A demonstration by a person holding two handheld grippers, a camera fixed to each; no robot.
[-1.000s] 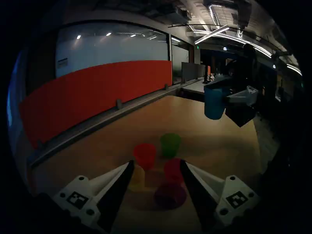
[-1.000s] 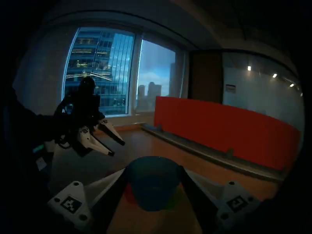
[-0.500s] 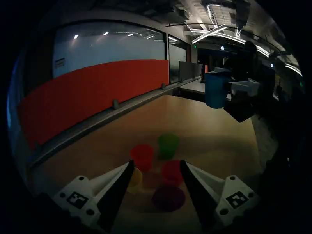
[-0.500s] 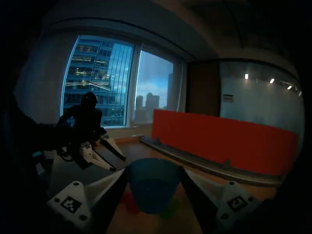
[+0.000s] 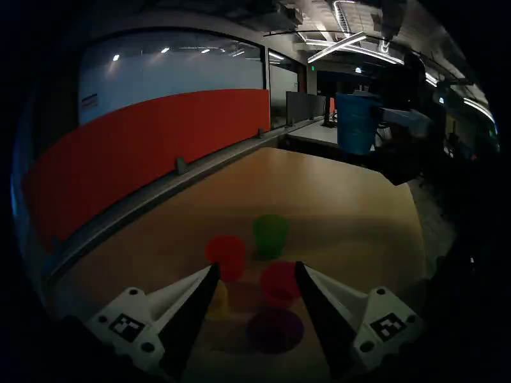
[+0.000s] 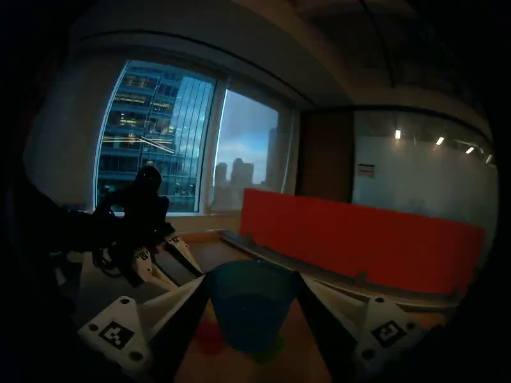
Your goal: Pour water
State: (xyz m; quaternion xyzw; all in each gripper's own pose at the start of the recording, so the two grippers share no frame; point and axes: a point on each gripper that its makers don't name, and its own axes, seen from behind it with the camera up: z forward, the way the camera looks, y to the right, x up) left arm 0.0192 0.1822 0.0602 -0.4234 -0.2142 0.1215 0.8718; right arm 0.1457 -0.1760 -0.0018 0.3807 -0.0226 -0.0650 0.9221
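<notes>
Right tool [image 6: 251, 281] grips the blue cup [image 6: 249, 313] upright between both fingers [image 6: 172, 313], high off the bench [image 5: 332, 210]. Left tool [image 5: 255, 268] gapes wide, empty, coloured cups [image 5: 270, 235] just ahead of it. Carry stage, I reckon; next, lower over a cup, then tip.

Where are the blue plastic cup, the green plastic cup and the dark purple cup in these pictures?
blue plastic cup [image 6: 251, 309]: right gripper view, on its front wall.
green plastic cup [image 5: 270, 236]: left gripper view, on its side wall.
dark purple cup [image 5: 274, 330]: left gripper view, on its visible middle.
</notes>
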